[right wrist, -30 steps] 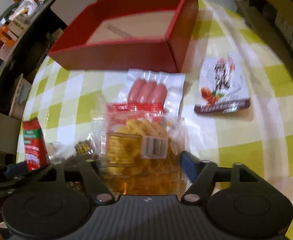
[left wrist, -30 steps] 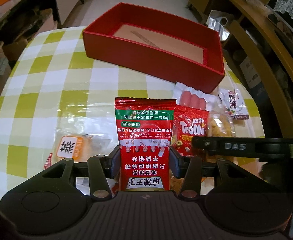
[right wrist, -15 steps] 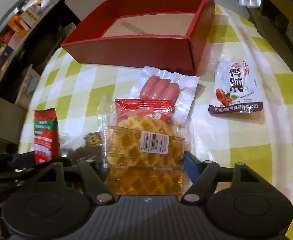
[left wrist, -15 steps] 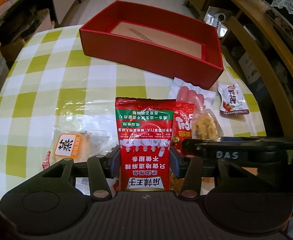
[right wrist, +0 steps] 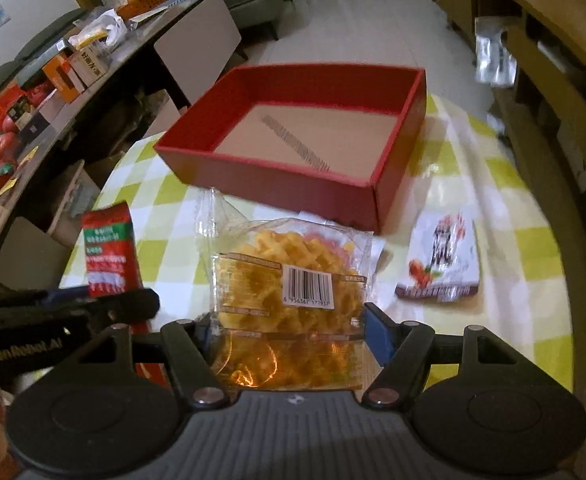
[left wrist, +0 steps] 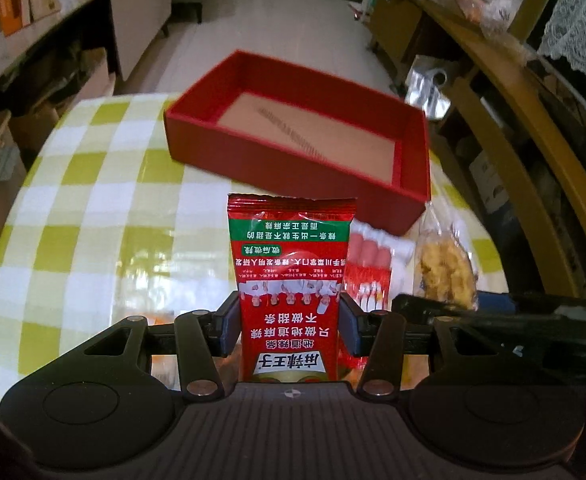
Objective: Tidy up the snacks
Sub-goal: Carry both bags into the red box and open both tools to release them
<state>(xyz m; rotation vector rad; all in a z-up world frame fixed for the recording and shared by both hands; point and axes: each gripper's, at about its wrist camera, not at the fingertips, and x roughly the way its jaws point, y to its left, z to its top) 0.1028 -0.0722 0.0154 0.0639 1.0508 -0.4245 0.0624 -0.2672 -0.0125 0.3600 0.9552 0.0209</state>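
The left gripper [left wrist: 289,330] is clamped narrow on a red packet [left wrist: 291,280], gripped by its lower half so the printed face stands up toward the camera and the free end points at the red box [left wrist: 293,168] at 12 o'clock. The right gripper [right wrist: 287,334] pinches a clear waffle bag [right wrist: 289,284] across its width; the jaws have just been closing on it, and the bag now sits firmly between them. Both snacks are probably held this way so they can be carried over the near wall and dropped into the box, which is empty.

Against the earlier views, both packs have come up off the checked table [left wrist: 93,208], and the box appears farther off and lower. The sausage pack [left wrist: 373,248] remains on the table at 2 o'clock of the red packet, and a white pouch [right wrist: 441,260] lies at 3 o'clock of the waffle bag.
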